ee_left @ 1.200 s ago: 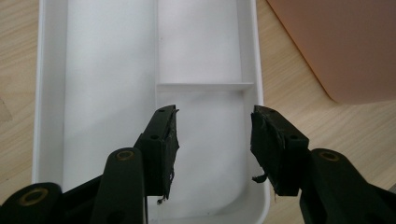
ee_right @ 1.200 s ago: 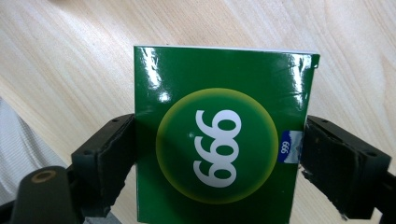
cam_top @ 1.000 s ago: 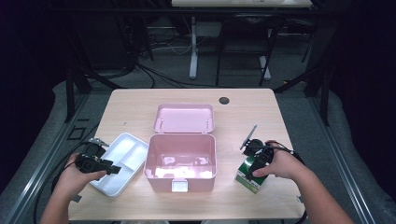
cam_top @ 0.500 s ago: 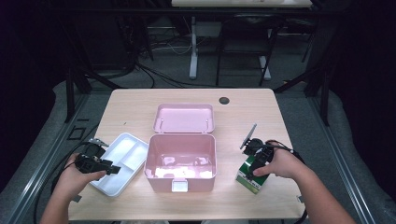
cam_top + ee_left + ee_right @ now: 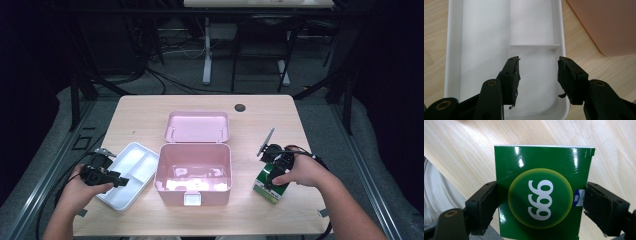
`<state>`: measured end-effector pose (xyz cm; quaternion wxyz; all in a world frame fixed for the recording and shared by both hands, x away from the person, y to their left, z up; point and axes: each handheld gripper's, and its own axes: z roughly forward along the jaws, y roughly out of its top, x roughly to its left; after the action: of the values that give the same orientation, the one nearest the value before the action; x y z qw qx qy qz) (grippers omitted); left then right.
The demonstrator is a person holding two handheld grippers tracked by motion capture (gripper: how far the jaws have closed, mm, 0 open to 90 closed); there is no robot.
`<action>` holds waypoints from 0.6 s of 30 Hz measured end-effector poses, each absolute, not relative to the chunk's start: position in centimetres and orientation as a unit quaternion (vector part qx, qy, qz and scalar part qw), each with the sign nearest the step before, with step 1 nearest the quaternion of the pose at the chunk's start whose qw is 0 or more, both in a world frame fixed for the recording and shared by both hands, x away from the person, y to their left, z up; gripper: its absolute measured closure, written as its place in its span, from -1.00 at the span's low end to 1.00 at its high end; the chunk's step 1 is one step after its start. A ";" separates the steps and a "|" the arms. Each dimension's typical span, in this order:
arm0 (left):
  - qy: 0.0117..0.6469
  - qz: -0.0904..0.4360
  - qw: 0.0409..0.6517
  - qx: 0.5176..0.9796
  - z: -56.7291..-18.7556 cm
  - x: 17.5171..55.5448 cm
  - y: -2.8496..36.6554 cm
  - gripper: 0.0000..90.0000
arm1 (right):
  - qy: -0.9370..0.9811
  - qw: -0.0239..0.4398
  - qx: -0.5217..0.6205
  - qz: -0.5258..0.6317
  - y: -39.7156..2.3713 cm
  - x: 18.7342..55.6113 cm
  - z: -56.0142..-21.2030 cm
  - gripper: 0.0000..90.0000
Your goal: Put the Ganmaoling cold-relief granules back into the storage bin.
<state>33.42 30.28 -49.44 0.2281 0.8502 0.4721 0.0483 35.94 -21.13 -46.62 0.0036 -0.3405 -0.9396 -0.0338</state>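
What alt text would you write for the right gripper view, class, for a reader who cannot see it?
A glossy green box printed with white digits, 999, in a yellow-edged circle sits between the right gripper's two black jaws, which flank its sides. Beneath lies a light wooden table.

High view: above my side, facing forward and down over the table [image 5: 150,107].
Left gripper view: close above white tray [image 5: 454,50].
Right gripper view: close against green box [image 5: 541,192].
Shared: tray [image 5: 131,172], box [image 5: 270,182].
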 end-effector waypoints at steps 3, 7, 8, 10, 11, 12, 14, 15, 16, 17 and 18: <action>0.473 0.049 0.230 0.849 -49.4 33.4 30.3 0.15 | -0.943 0.000 -0.332 -0.034 -21.1 36.0 -45.9 -0.63; 0.473 0.049 0.232 0.848 -49.3 33.4 30.4 0.15 | -0.946 -0.001 -0.322 -0.031 -20.9 36.1 -45.0 -0.63; 0.472 0.050 0.232 0.849 -49.3 33.4 30.4 0.15 | -0.946 0.000 -0.322 -0.032 -20.9 36.1 -44.9 -0.63; 0.473 0.050 0.232 0.849 -49.2 33.3 30.4 0.15 | -0.948 -0.003 -0.316 -0.029 -20.8 36.1 -44.3 -0.63; 0.472 0.050 0.233 0.849 -49.2 33.3 30.4 0.15 | -0.949 -0.003 -0.314 -0.030 -20.7 36.1 -44.1 -0.63; 0.472 0.050 0.233 0.848 -49.2 33.3 30.4 0.15 | -0.952 -0.004 -0.305 -0.025 -20.6 36.1 -43.6 -0.63; 0.473 0.050 0.234 0.848 -49.1 33.3 30.4 0.15 | -0.954 -0.007 -0.298 -0.024 -20.6 36.1 -43.3 -0.63; 0.472 0.051 0.234 0.848 -49.1 33.3 30.4 0.15 | -0.956 -0.011 -0.292 -0.021 -20.5 36.1 -43.0 -0.62; 0.471 0.050 0.233 0.849 -49.1 33.3 30.5 0.15 | -0.958 -0.014 -0.286 -0.017 -20.5 36.1 -42.7 -0.62; 0.471 0.050 0.233 0.849 -49.1 33.3 30.5 0.15 | -0.959 -0.017 -0.283 -0.018 -20.4 36.1 -42.5 -0.62; 0.472 0.050 0.234 0.849 -49.1 33.3 30.5 0.15 | -0.961 -0.021 -0.277 -0.017 -20.4 36.2 -42.3 -0.62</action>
<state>33.30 30.46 -49.11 0.2340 0.8488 0.4716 0.0501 36.17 -20.43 -42.30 -0.0206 -0.2769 -0.9605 -0.0168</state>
